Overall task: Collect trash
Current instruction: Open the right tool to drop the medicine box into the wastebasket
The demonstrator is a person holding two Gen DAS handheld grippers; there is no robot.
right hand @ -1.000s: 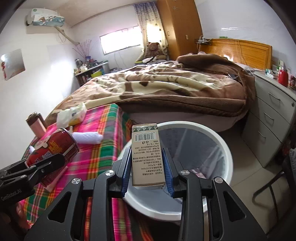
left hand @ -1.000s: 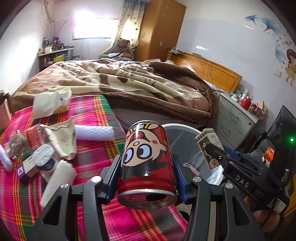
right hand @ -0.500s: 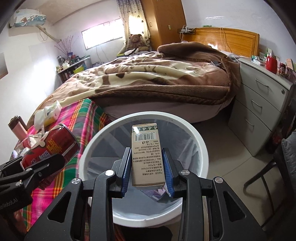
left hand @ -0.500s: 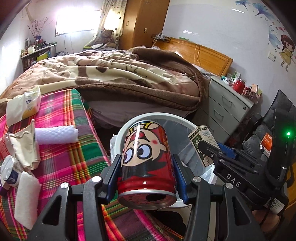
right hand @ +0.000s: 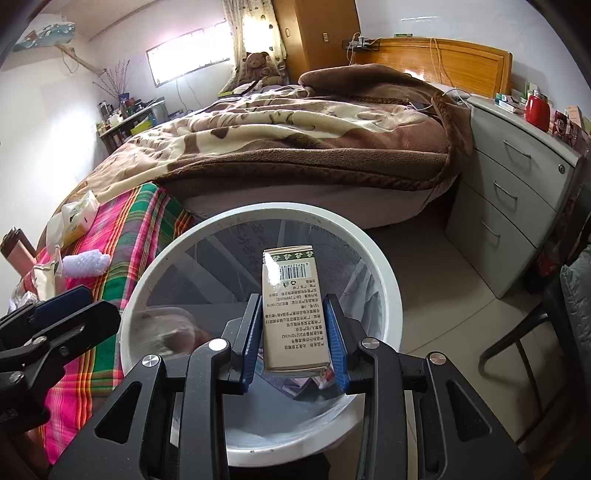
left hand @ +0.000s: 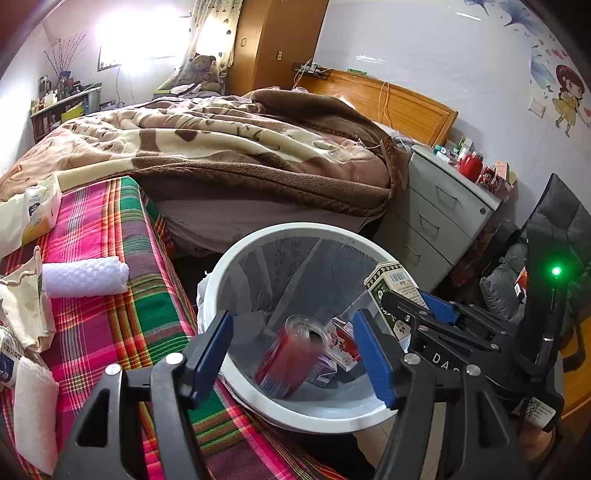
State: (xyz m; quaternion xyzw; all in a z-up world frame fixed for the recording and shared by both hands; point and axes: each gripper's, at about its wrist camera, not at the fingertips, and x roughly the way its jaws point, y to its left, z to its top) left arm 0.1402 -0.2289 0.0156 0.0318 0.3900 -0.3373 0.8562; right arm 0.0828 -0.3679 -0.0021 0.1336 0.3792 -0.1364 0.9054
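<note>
So the left gripper (left hand: 291, 354) just opened, fingers spread, and the red drink can (left hand: 291, 360) is falling into the white round plastic bin (left hand: 236, 258). Right gripper (right hand: 293, 332) is pinching the beige cardboard carton (right hand: 293, 306); I'd release it over the bin's middle.

A bedroom in a home. A wide bed (left hand: 229, 147) under a rumpled brown and cream blanket (right hand: 295, 125) fills the middle of the frame, its wooden headboard (left hand: 399, 107) against the wall at upper right. A tall wooden wardrobe (left hand: 277, 44) stands at top centre beside a curtained window (left hand: 147, 33), with a teddy bear (right hand: 256, 64) below it. Grey bedside drawers (right hand: 517, 192) sit at right, a cartoon girl sticker (left hand: 569, 96) on the wall above, and a cluttered shelf (left hand: 62, 107) at left.
</note>
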